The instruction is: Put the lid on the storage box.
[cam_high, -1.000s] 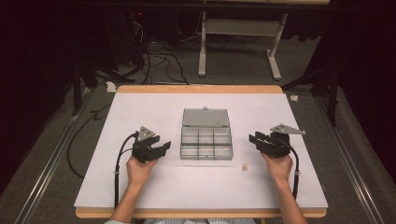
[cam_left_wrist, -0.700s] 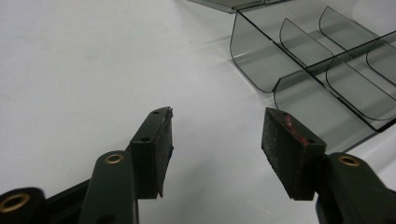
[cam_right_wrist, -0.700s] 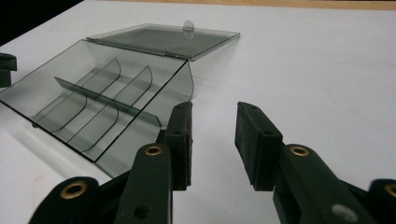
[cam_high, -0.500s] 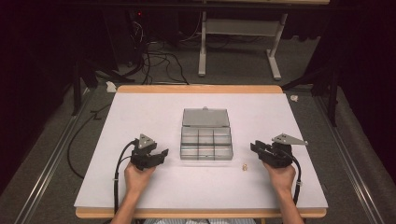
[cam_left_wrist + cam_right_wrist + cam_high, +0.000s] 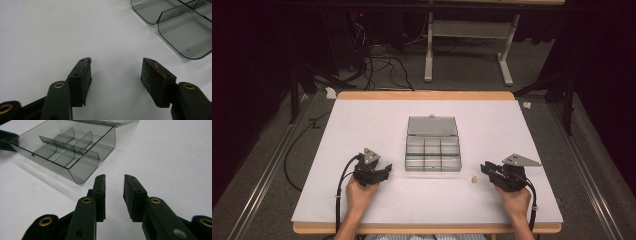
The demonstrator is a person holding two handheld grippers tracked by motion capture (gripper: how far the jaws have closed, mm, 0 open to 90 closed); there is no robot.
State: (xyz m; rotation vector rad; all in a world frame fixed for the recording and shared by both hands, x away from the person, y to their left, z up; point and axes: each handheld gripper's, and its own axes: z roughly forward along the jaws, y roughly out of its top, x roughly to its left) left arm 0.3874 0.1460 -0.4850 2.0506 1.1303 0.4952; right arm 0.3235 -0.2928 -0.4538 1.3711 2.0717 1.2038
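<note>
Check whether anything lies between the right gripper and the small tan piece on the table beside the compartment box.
Nothing visible does. The small tan piece lies on bare white table just off the right gripper, near the compartment box.

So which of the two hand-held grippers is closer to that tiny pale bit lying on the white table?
The right. The right gripper sits just right of the tiny pale piece, jaws apart with nothing between them. The left gripper is well off to its left, past the clear grey plastic compartment box.

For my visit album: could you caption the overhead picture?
Two hand-held grippers, left and right, flank an open compartment box; a tiny object lies nearby.
</note>
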